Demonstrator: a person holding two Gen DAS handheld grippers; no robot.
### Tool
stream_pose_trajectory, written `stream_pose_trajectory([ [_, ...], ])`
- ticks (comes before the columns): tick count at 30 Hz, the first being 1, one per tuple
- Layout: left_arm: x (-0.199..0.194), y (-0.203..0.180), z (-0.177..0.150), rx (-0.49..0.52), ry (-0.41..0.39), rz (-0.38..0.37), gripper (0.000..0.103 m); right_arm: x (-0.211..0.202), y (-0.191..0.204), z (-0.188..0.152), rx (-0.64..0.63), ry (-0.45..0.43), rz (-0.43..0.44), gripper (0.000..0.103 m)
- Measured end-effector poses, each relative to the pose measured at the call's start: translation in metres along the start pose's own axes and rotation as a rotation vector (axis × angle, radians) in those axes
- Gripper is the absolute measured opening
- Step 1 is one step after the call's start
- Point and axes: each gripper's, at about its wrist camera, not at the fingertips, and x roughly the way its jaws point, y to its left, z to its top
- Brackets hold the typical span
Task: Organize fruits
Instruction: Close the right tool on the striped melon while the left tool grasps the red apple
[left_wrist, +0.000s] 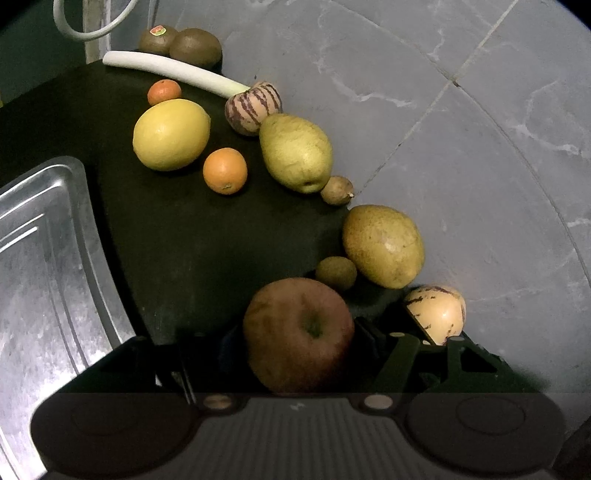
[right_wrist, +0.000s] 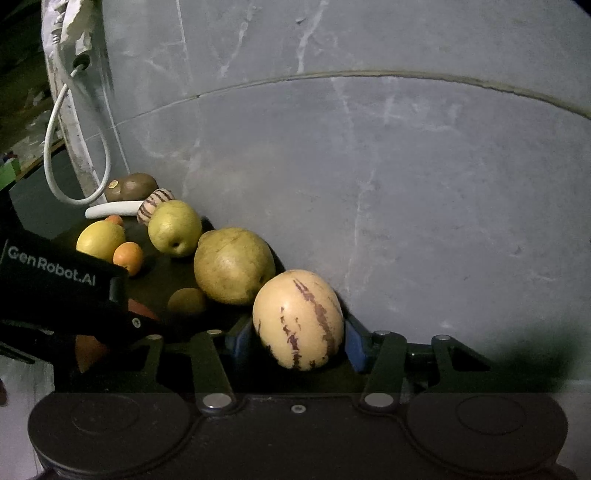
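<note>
So the metal tray (left_wrist: 48, 258) at the left of my left wrist view looks bare where I can see it; all the fruit sits on the dark tabletop (left_wrist: 177, 240) along the grey wall. My left gripper (left_wrist: 295, 354) has its fingers partly spread around the reddish apple (left_wrist: 297, 332), though I can't tell if the pads press it. My right gripper (right_wrist: 299, 339) has its blue fingers (right_wrist: 356, 343) closed on the striped pepino melon (right_wrist: 297, 319). Only the left view shows the tray; only the right shows the blue pads.
</note>
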Motion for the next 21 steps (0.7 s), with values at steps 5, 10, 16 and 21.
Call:
stream_pose_trajectory([
  [5, -0.001, 0.004, -0.006, 0.004, -0.014, -0.018, 0.067, -0.01, -0.005, -0.006, -0.029, 0.007, 0.05, 0.052],
  [10, -0.008, 0.019, -0.016, -0.077, -0.021, -0.045, 0.067, -0.023, 0.003, -0.011, -0.083, 0.002, 0.113, 0.052],
  [16, -0.034, 0.036, -0.018, -0.148, -0.091, -0.05, 0.067, -0.035, 0.022, -0.007, -0.124, -0.009, 0.186, 0.052],
  [21, -0.061, 0.065, -0.013, -0.226, -0.166, -0.025, 0.067, -0.038, 0.05, 0.007, -0.183, -0.019, 0.282, 0.052],
])
